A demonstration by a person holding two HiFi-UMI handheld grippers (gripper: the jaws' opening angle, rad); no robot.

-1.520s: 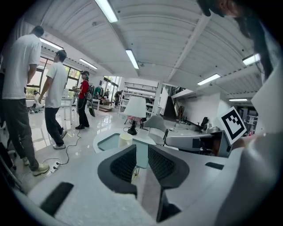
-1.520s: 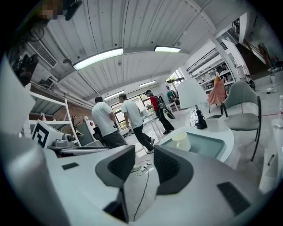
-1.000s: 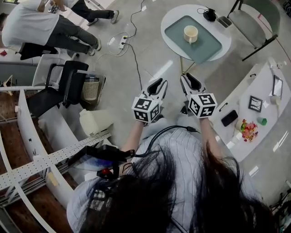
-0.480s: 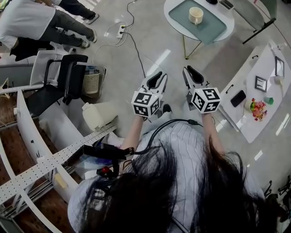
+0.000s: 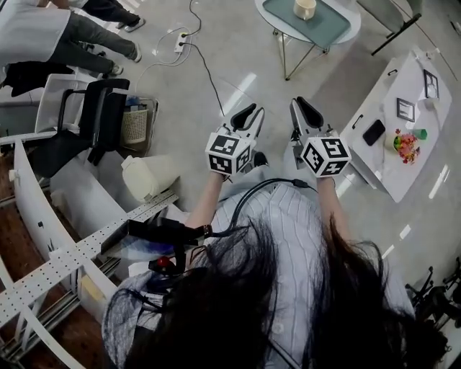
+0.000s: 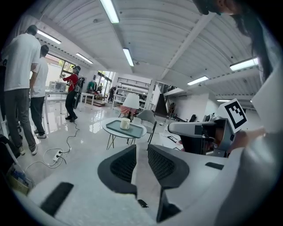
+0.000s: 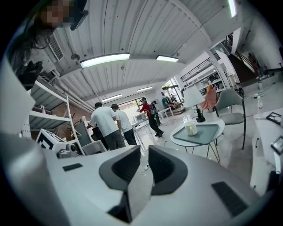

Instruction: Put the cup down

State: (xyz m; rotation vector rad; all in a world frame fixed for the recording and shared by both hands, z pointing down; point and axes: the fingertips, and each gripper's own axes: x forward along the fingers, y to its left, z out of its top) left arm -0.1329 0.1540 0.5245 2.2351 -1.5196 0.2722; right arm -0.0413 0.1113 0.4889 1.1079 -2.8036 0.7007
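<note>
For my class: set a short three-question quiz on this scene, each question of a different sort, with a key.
1. True or false: the cup stands on the teal tray.
2. The right gripper holds: A the cup, B a cable, C nothing.
3. Fill in: the dark flat thing on the white side table is a ____.
Key: 1 true. 2 C; its jaws have just been closing, with nothing between them. 3 phone.

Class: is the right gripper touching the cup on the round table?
Apart. The head view shows bare floor between the cup and the right gripper, whose empty jaws have just closed.
</note>
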